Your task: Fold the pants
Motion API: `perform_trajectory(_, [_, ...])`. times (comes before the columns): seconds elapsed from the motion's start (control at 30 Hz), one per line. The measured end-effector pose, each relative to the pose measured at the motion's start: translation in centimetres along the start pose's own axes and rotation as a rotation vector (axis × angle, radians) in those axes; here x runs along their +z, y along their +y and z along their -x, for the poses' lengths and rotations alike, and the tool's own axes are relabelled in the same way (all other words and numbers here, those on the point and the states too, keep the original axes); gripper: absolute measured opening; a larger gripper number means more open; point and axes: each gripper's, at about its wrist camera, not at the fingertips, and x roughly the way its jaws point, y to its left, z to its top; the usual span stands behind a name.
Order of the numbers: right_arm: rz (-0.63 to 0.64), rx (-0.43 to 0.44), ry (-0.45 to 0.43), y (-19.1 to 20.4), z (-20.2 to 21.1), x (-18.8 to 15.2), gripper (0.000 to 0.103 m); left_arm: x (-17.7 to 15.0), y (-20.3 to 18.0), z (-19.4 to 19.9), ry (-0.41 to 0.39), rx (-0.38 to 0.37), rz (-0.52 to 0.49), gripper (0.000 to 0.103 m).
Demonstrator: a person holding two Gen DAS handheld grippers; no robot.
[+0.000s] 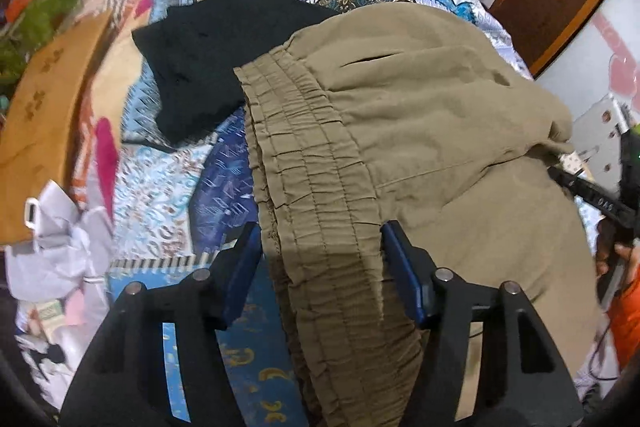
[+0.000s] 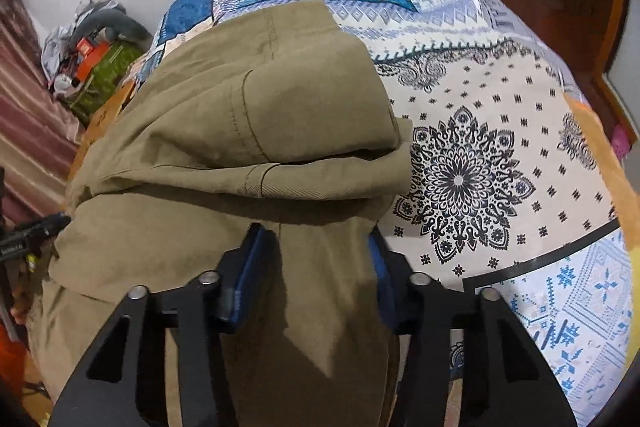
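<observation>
A bed covered with a blue, white and cream patchwork-print sheet carries everything, and its right half, with the black mandala print, lies bare out to the right edge. On it lie the olive-khaki cotton pants with a gathered elastic waistband, bunched in thick folds toward the near edge, the cloth draping over that edge below both tools. In the right wrist view the pants' folded upper layer ends in a rounded edge beside the mandala, and bare sheet runs beyond it to the far edge. In the left wrist view the waistband runs as a ruffled edge from mid-bed down toward the camera. A black knit garment lies flat on the sheet toward the bed's far left; the waistband's far end overlaps its right edge. Patterned sheet shows open between it and the near edge.

The left black two-finger gripper with blue pads is spread wide, its jaws straddling the waistband. The right black two-finger gripper with blue pads is likewise spread apart, with folded khaki cloth lying between its jaws.
</observation>
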Motion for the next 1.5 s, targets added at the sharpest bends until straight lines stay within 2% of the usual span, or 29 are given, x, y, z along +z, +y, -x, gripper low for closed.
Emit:
perform_trajectory(0.03, [0.014, -0.038, 0.002, 0.0, 0.1, -0.1, 0.008, 0.0, 0.0, 0.1, -0.004, 0.024, -0.014, 0.063])
perform_trajectory(0.13, [0.013, -0.013, 0.006, -0.5, 0.0, -0.5, 0.008, -0.1, 0.1, 0.4, -0.022, 0.080, -0.062, 0.063])
perform_trajectory(0.23, [0.048, -0.053, -0.008, 0.0, 0.1, -1.1, 0.008, -0.1, 0.4, 0.0, -0.030, 0.094, -0.076, 0.064])
perform_trajectory(0.3, [0.075, -0.085, -0.015, 0.5, 0.1, -1.2, 0.008, 0.0, 0.7, -0.5, -0.026, 0.105, -0.076, 0.072])
perform_trajectory(0.37, [0.120, -0.117, -0.021, 1.2, 0.3, -1.3, 0.008, 0.1, 1.0, -0.6, -0.020, 0.091, -0.067, 0.073])
perform_trajectory(0.47, [0.233, -0.179, -0.038, 2.4, 0.8, -1.4, 0.013, 0.0, 1.5, -0.1, -0.036, 0.088, -0.026, 0.084])
perform_trajectory(0.57, [0.290, -0.201, -0.064, 2.9, 1.7, -1.3, 0.018, -0.2, 2.0, 0.5, -0.047, 0.069, 0.021, 0.086])
perform_trajectory(0.67, [0.270, -0.155, -0.126, 2.8, 3.2, -0.9, 0.031, 0.2, 2.2, 1.5, -0.067, 0.050, 0.030, 0.086])
perform_trajectory(0.73, [0.258, -0.145, -0.171, 2.9, 4.1, -0.1, 0.046, 0.6, 2.0, 2.4, -0.092, 0.064, 0.028, 0.086])
perform_trajectory(0.9, [0.209, -0.141, -0.255, 3.1, 4.4, 2.2, 0.060, 2.8, 2.5, 3.4, -0.137, 0.079, 0.026, 0.092])
perform_trajectory(1.0, [0.169, -0.129, -0.246, 2.3, 3.3, 3.4, 0.061, 4.2, 3.0, 1.9, -0.091, 0.068, 0.029, 0.092])
perform_trajectory(1.1, [0.141, -0.126, -0.183, 1.4, 1.2, 4.3, 0.061, 4.8, 3.2, -0.2, -0.026, 0.051, 0.018, 0.092])
perform_trajectory(1.23, [0.095, -0.089, -0.149, 0.2, -0.8, 4.9, 0.061, 4.9, 3.5, -2.5, 0.026, 0.039, 0.023, 0.092])
perform_trajectory(1.3, [0.071, -0.059, -0.138, -0.1, -1.2, 5.0, 0.059, 4.9, 3.9, -3.3, 0.042, 0.006, 0.048, 0.092])
perform_trajectory(1.37, [0.064, -0.025, -0.115, -0.3, -1.8, 5.0, 0.050, 4.7, 4.1, -3.8, 0.047, -0.010, 0.055, 0.094])
perform_trajectory(1.4, [0.066, -0.021, -0.102, -0.1, -1.9, 4.9, 0.040, 4.7, 4.1, -4.0, 0.042, -0.008, 0.054, 0.094])
perform_trajectory(1.5, [0.106, -0.089, -0.073, 0.5, -2.8, 4.4, 0.024, 4.4, 4.2, -4.0, 0.007, 0.019, 0.048, 0.094])
